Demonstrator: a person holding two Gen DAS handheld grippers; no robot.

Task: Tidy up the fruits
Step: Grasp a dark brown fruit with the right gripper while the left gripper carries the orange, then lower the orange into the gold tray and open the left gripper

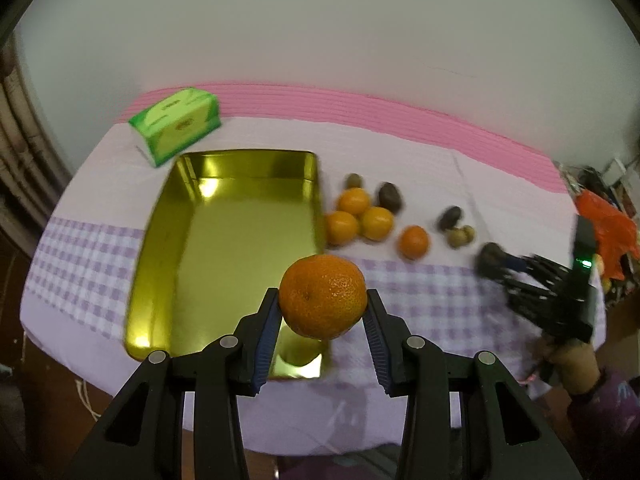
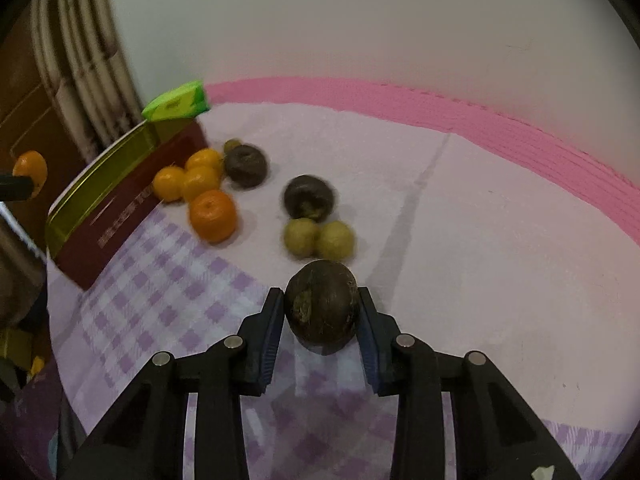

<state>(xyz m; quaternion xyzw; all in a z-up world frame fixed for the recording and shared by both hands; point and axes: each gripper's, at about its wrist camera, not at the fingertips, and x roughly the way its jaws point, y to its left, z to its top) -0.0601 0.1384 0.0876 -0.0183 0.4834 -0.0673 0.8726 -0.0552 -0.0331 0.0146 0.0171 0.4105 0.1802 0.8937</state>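
Note:
My left gripper (image 1: 323,306) is shut on an orange mandarin (image 1: 322,297) and holds it above the near right corner of an empty gold tray (image 1: 224,240). My right gripper (image 2: 322,312) is shut on a dark brown round fruit (image 2: 322,306) just above the checked tablecloth. The right gripper also shows in the left wrist view (image 1: 520,276). Several mandarins (image 2: 212,214) lie beside the tray's dark red outer wall (image 2: 120,216). Two more dark brown fruits (image 2: 309,197) and small green fruits (image 2: 318,238) lie on the cloth.
A green tissue box (image 1: 178,126) stands behind the tray. A pink band (image 1: 400,114) runs along the table's far edge at a white wall. Orange clutter (image 1: 608,224) sits off the table's right end. The table's near edge drops off below the tray.

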